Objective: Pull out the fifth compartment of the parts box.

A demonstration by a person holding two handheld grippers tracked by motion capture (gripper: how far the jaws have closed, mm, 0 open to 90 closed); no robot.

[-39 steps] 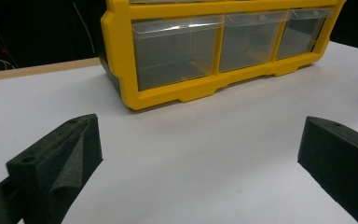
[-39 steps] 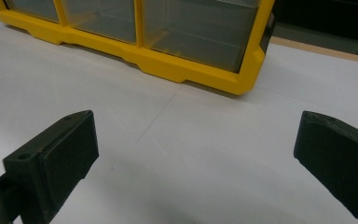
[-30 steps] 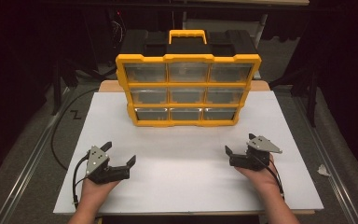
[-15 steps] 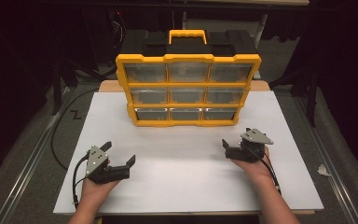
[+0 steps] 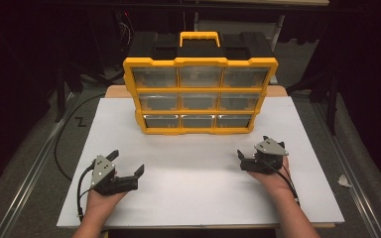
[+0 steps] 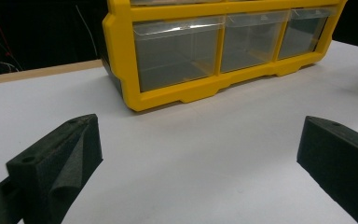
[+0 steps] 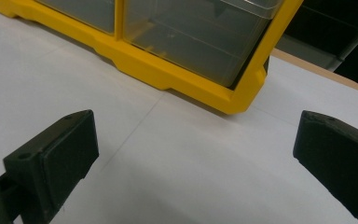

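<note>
A yellow organizer [image 5: 200, 94] with a black top, a yellow handle and three rows of clear drawers stands upright at the back middle of the white table [image 5: 198, 198]. My left gripper [image 5: 127, 161] rests near the front left, open and holding nothing. My right gripper [image 5: 252, 147] is at the front right, open and holding nothing, a short way in front of the organizer's lower right corner. In the left gripper view my gripper [image 6: 198, 154] faces the bottom row of drawers [image 6: 214, 46]. In the right gripper view my gripper [image 7: 196, 149] faces the organizer's bottom right corner [image 7: 242, 93].
A black cable [image 5: 59, 144] loops on the floor left of the table. A crumpled white scrap [image 5: 345, 181] lies on the floor at the right. A wooden board edge [image 5: 114, 91] shows behind the white tabletop. Dark surroundings lie beyond.
My right gripper has moved forward and slightly left, closer to the organizer's lower right corner. The left gripper has stayed where it was.
</note>
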